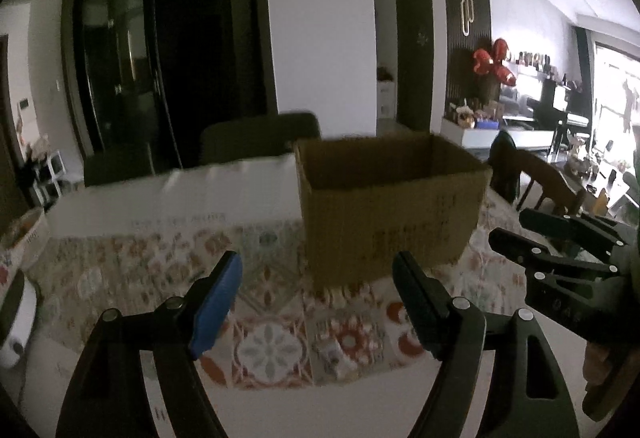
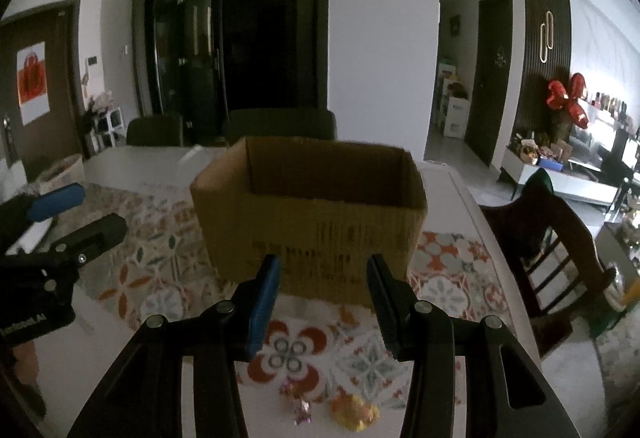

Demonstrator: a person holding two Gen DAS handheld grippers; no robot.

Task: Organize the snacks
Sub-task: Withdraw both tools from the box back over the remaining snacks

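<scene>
Two grippers hover above a white worktop (image 2: 452, 190) spread with a floral-patterned cloth in orange, grey and cream (image 2: 168, 238), in a dim room with dark glass doors (image 2: 188, 50), a white pillar (image 2: 380, 30) and a dark wooden chair (image 2: 560, 238) at the right edge of the worktop. Red foil balloons (image 2: 568, 98) hang near a cluttered sideboard farther right. An open brown corrugated cardboard box (image 2: 312, 222) stands upright on the cloth; nothing can be made out inside it from either view. The left gripper (image 1: 318, 306) has its fingers spread wide apart and empty, with the box ahead of them and slightly to the right, not touching. The right gripper (image 2: 322, 304) also has its fingers parted and holds nothing; the box sits straight ahead, just beyond the fingertips. On the cloth below and between the right gripper's fingers lie a small yellow wrapped snack (image 2: 356, 414) and, just to its left, a small purplish shiny wrapped sweet (image 2: 298, 404), both blurred and near the bottom of the view, on the near side of the box and apart from it.
</scene>
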